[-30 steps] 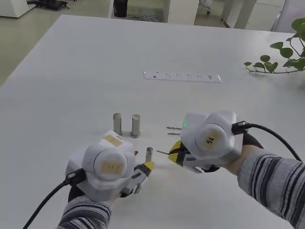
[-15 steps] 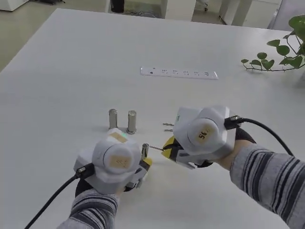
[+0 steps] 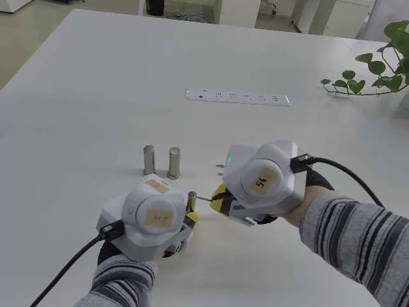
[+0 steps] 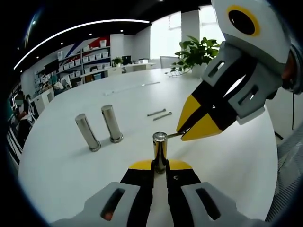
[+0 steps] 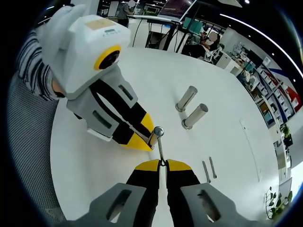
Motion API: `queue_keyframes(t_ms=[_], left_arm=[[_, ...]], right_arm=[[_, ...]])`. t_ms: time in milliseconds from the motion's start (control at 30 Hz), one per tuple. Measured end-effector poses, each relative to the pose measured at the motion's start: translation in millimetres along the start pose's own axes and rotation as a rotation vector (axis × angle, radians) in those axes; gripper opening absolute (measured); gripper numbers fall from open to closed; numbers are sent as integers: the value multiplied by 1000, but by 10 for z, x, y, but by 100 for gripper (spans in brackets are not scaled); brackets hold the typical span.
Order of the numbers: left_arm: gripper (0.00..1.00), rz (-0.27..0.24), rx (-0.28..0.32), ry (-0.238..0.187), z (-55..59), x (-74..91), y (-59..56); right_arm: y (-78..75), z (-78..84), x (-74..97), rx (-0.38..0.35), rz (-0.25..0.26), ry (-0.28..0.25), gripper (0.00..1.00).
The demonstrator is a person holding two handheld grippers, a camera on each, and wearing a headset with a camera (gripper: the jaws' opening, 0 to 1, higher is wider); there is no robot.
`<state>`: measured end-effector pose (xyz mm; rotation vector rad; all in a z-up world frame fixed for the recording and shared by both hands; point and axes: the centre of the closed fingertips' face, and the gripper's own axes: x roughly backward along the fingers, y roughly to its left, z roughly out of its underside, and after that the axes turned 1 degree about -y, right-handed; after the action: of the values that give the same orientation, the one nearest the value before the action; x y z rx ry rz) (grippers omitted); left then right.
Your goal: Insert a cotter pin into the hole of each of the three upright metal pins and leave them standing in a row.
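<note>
Steel-bright, the metal pin (image 4: 160, 149) stands upright, clamped low in the left claw (image 4: 160, 166); the right claw (image 5: 162, 165) pinches the cotter pin (image 5: 160, 150), pointing straight ahead, tip at that pin's head, crosswise to it.

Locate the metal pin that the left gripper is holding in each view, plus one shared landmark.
Head view: held pin, low centre, just left of the cotter pin.
Left gripper view: held pin, centre, upright in that view's own jaws.
Right gripper view: held pin, centre, at the cotter pin's far tip.
Landmark: the two free pins standing side by side beyond it.
</note>
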<state>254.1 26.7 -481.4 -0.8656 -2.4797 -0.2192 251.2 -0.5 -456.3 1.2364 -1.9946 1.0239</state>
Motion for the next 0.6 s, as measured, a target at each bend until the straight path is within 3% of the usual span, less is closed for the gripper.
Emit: queue_keyframes(t_ms=[233,600], left_arm=[[6,2,-22,12,28,-19,-6],[5,2,-21,13,39,-25,-6]], right_arm=[[-13,-26,29,86,9,16,0],[-3,-95,51,92,0,-3,0]])
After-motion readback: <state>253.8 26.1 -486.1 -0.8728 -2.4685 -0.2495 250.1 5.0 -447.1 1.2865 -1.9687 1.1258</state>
